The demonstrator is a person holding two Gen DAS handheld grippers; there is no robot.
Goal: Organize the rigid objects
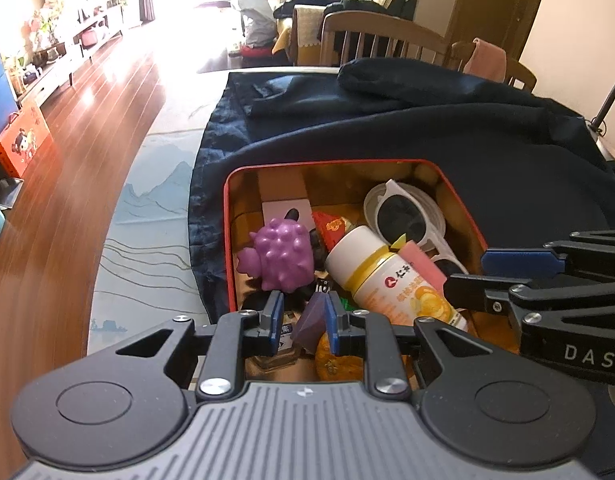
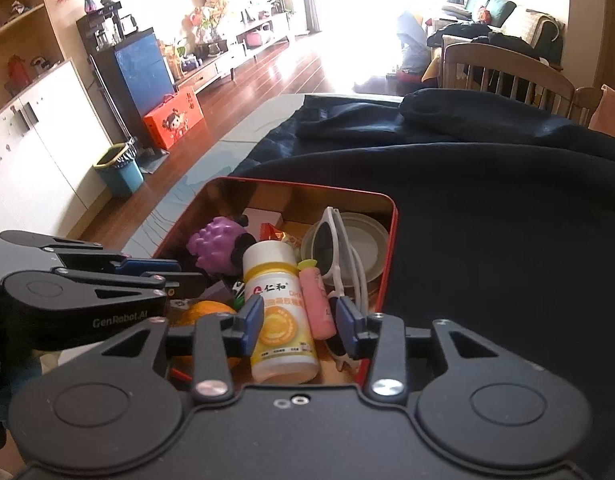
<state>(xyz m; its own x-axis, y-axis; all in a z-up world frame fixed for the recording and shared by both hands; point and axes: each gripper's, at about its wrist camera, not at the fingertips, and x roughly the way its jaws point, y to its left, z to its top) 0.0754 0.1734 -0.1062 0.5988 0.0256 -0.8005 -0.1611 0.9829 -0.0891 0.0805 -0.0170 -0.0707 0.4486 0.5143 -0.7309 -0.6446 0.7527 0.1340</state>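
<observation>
My red tin (image 1: 230, 240) sits open on the dark cloth (image 1: 427, 132), packed with rigid things. A knobbly purple toy (image 1: 281, 254) lies at its left side. Beside it a white bottle with a yellow label (image 1: 381, 276) lies on its side, a pink tube (image 2: 317, 304) resting along it. White sunglasses (image 1: 407, 216) lie folded at the right, over a round white lid (image 2: 367, 240). An orange (image 2: 205, 312) and a dark purple block (image 1: 311, 322) sit at the near end.
</observation>
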